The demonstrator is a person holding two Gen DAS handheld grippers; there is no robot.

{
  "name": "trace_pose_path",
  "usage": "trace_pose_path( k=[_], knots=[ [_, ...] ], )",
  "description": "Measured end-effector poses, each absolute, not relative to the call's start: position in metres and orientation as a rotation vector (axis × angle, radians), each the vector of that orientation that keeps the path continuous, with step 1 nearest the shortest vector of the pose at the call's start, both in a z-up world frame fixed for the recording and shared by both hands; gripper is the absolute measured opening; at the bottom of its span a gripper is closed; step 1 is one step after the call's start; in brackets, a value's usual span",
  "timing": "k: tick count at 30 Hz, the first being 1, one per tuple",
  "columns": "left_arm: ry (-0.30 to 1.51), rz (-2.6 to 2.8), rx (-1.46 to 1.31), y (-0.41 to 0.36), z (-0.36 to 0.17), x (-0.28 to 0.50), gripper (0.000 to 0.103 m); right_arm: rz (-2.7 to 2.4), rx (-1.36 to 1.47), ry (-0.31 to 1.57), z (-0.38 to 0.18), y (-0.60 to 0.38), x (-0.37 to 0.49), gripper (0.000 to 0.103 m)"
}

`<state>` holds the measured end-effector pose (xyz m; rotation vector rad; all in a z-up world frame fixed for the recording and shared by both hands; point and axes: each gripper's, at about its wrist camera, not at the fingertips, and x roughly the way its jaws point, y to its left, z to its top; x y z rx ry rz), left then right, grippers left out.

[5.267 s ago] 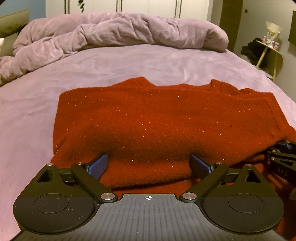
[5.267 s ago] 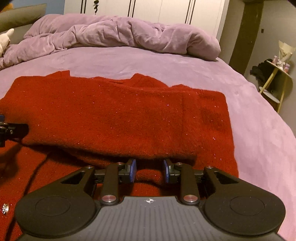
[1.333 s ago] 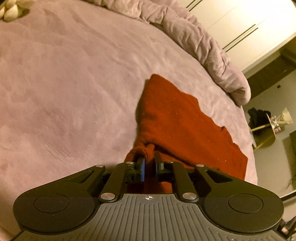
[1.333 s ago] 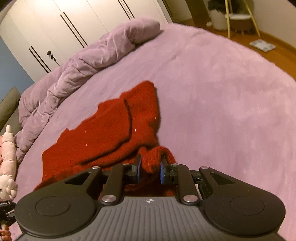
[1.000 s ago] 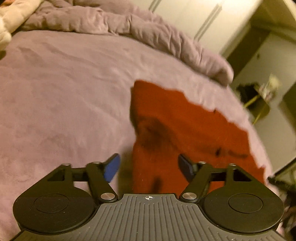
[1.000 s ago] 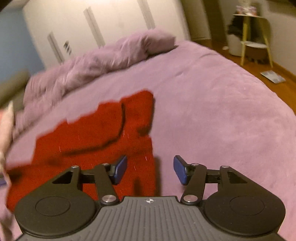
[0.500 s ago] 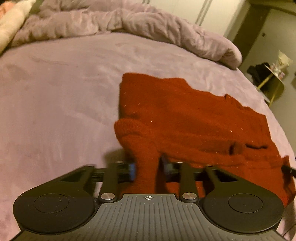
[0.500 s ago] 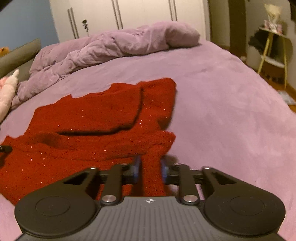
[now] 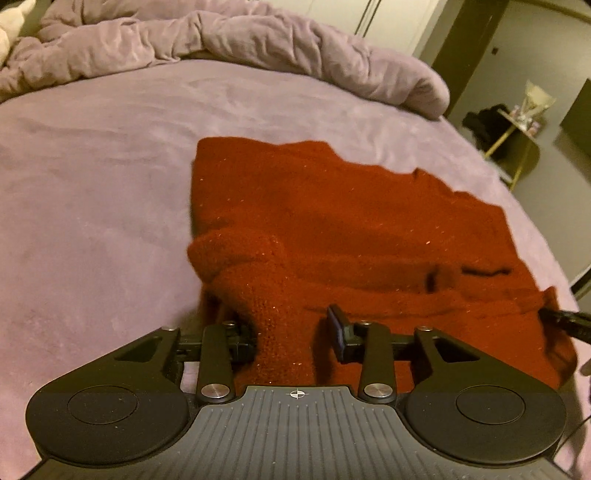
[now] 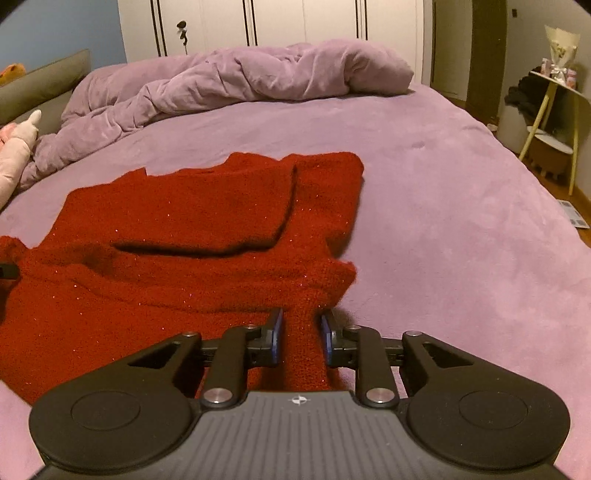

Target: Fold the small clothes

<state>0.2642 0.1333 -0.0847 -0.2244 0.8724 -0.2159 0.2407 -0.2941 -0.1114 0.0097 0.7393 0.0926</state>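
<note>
A red knit sweater (image 9: 332,221) lies partly folded on the purple bed sheet (image 9: 92,203). My left gripper (image 9: 293,334) is at the sweater's near left corner, where the cloth is bunched up. Its jaws are opening: the left pad touches the bunch, while the right pad (image 9: 338,328) stands a little off it. My right gripper (image 10: 301,334) is at the near right corner of the sweater (image 10: 184,214). Its jaws are also opening, but both pads still press a raised strip of knit. The right gripper's tip (image 9: 565,321) shows at the left wrist view's right edge.
A crumpled purple duvet (image 10: 240,81) is heaped at the far end of the bed. A pink plush toy (image 10: 14,147) lies at the far left. A small yellow-legged side table (image 10: 554,110) stands beyond the bed's right edge, and white wardrobe doors (image 10: 277,22) are behind.
A second ago both grippers hovered wide open over the sweater's near corners. They then closed on bunches of knit. The left jaws now stand slightly wider than half a second ago.
</note>
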Motion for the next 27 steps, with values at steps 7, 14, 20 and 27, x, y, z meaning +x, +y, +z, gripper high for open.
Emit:
trace_pose_path(
  k=[7, 14, 20, 27],
  knots=[
    [0.746, -0.24, -0.15, 0.13, -0.038, 0.241, 0.016, 0.089, -0.197, 0.571, -0.07, -0.268, 0.207, 0.008],
    [0.535, -0.265, -0.12, 0.124, 0.026, 0.239, 0.016, 0.067, -0.192, 0.393, -0.019, -0.261, 0.206, 0.008],
    [0.502, -0.197, -0.14, 0.128, 0.022, 0.276, 0.016, 0.002, -0.17, 0.387, -0.019, -0.262, 0.246, 0.008],
    [0.715, -0.183, -0.125, 0.125, -0.045, 0.316, 0.026, 0.023, -0.113, 0.585, -0.069, -0.266, 0.29, 0.009]
  ],
)
